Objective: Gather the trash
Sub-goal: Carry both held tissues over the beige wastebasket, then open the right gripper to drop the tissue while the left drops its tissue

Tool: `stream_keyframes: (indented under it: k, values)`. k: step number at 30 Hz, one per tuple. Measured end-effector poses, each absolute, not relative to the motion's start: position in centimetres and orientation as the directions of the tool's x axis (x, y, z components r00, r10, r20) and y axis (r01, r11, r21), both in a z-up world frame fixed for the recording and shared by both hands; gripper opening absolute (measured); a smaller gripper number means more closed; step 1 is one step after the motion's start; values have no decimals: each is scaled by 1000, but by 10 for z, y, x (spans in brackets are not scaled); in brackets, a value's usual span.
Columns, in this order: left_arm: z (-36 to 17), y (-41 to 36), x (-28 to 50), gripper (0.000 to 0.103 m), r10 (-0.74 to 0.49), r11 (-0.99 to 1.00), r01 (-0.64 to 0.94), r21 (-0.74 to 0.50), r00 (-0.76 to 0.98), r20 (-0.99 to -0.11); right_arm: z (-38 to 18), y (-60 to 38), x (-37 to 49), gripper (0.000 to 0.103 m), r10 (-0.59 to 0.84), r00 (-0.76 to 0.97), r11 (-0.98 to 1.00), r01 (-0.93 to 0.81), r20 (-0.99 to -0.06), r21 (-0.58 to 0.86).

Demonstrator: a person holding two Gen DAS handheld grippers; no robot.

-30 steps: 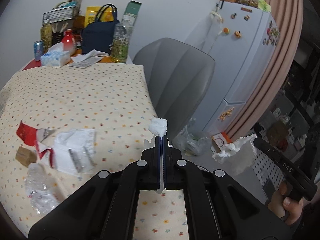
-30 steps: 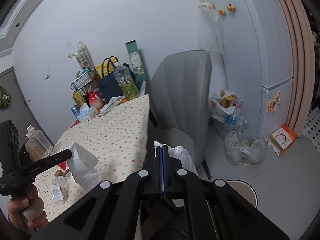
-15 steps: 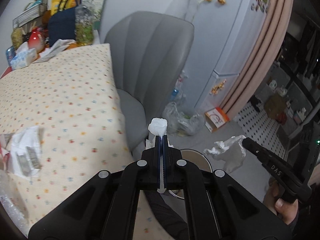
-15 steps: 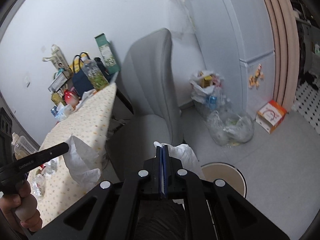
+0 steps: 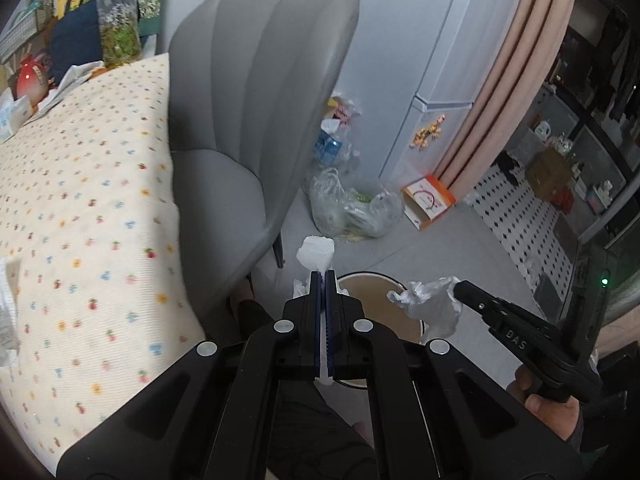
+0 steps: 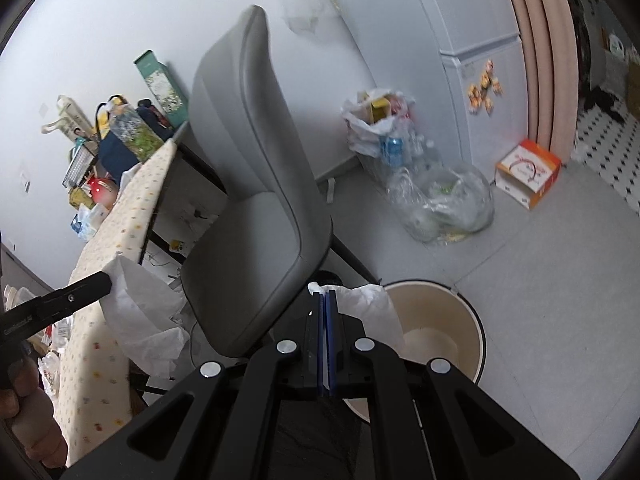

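**Two tongs, two tissues, one bin**

The left gripper point(image 5: 324, 280) is squeezed tight on a white tissue point(image 5: 316, 253) that sticks out past its tips. The right gripper point(image 6: 325, 300) is squeezed tight on a crumpled white tissue point(image 6: 370, 308) too. The round trash bin point(image 6: 476, 324) sits on the floor just below and ahead of both tongs. The gray chair point(image 5: 256, 120) stands to their left.

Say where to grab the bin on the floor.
Pinch the bin by its rim, one finger inside the wall, one outside, from straight above, on the side away from the chair. It stands upright, open, and looks too wide to span. Left gripper and right gripper are shut on tissue; drop that first.
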State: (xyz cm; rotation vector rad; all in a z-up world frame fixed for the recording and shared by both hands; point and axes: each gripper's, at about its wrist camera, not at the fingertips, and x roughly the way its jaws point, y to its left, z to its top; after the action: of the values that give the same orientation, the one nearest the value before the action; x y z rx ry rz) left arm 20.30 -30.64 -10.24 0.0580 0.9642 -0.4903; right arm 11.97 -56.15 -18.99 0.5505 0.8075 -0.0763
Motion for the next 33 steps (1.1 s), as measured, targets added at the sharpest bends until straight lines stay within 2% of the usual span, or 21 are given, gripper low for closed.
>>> stream_keyframes:
  k: [9,10,11,12,13,26,33]
  values:
    - [-122,-322,215,3,-354,888,433,-152,434,-829,-240,-570,131,7,237,627,812,292,-743,505]
    - [-123,-324,215,3,-352,887,436,-150,430,-831,-243,-570,132,15,244,618,811,293,-747,507]
    - [-124,-326,215,3,-351,887,438,-149,427,-833,-247,-570,131,40,250,611,808,296,-752,509]
    - [-125,-327,215,3,-350,886,440,-147,425,-835,-250,-571,129,53,248,613,805,301,-750,512]
    - [-126,-329,215,3,-349,884,444,-145,423,-836,-250,-572,127,59,236,621,806,305,-748,507]
    - [-125,-383,208,3,-377,837,531,-136,378,-846,-247,-619,93,59,178,654,750,393,-735,531]
    - [-134,-427,198,4,-406,782,601,-162,295,-865,-239,-653,60,59,109,675,713,459,-730,531]
